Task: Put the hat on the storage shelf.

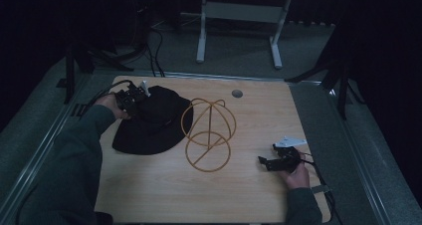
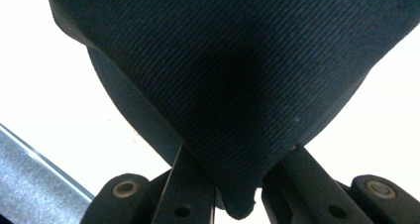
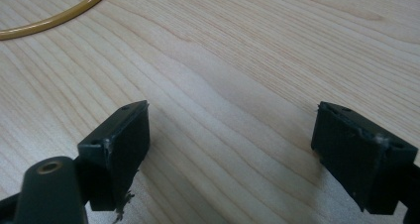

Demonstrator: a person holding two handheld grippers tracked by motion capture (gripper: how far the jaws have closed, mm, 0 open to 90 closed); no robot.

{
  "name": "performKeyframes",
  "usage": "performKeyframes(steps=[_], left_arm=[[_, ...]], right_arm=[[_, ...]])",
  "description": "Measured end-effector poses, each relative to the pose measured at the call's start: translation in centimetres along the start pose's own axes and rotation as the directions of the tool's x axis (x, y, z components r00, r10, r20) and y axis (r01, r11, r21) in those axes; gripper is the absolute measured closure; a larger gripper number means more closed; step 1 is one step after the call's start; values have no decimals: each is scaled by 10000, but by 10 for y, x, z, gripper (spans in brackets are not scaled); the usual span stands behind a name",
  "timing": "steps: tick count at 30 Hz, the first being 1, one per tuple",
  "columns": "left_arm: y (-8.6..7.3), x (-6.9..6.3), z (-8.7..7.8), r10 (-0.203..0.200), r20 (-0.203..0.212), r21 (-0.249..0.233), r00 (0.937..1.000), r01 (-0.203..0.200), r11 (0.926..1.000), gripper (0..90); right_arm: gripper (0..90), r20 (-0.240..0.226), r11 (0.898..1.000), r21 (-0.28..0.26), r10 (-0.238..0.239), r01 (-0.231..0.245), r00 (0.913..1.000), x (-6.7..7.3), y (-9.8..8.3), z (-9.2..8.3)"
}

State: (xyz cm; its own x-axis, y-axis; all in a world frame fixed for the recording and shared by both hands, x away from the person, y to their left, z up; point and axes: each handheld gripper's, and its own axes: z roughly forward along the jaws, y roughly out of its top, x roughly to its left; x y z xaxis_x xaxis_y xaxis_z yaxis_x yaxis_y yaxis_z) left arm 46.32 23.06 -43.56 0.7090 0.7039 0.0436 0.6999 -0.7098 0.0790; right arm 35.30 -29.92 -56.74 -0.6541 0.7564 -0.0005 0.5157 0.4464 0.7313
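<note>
A black bucket hat (image 1: pixel 149 123) lies on the left half of the wooden table (image 1: pixel 149 185), its crown raised at the far side. My left gripper (image 1: pixel 133 99) is shut on the hat's fabric (image 2: pixel 233 85), which bunches between its jaws in the left gripper view. A golden wire hat stand (image 1: pixel 207 133) with a domed top and a round base ring lies tipped on its side at the table's middle, just right of the hat. My right gripper (image 1: pixel 268 161) rests low near the table's right edge, open, nothing between its fingers (image 3: pixel 124 144). An arc of the stand's ring (image 3: pixel 54 18) shows ahead of it.
A round grommet hole (image 1: pixel 237 93) sits near the table's far edge. Beyond the table stand a white desk frame (image 1: pixel 239 26) and dark tripod legs (image 1: pixel 328 70) on grey carpet. Cables (image 1: pixel 154 51) run across the floor at the far left.
</note>
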Motion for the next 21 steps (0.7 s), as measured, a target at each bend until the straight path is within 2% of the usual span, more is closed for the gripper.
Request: performKeyframes(steps=[1, 4, 8, 21], left_arm=[[1, -3, -2, 42, -180, -77, 9998, -43, 10000, 867], [2, -7, -6, 95, -140, -259, 9999, -99, 9996, 868], [3, -10, -9, 174, -174, -249, 9997, -178, 9995, 869], [-1, -12, -24, 217, 226, -757, 9995, -199, 9969, 870]], right_arm=[[150, -1, 10000, -1, -1, 1, 10000, 0, 0, 0], [150, -1, 10000, 0, -2, 2, 10000, 0, 0, 0], [150, 0, 10000, -1, -6, 6, 10000, 0, 0, 0], [150, 0, 10000, -1, -6, 6, 10000, 0, 0, 0]])
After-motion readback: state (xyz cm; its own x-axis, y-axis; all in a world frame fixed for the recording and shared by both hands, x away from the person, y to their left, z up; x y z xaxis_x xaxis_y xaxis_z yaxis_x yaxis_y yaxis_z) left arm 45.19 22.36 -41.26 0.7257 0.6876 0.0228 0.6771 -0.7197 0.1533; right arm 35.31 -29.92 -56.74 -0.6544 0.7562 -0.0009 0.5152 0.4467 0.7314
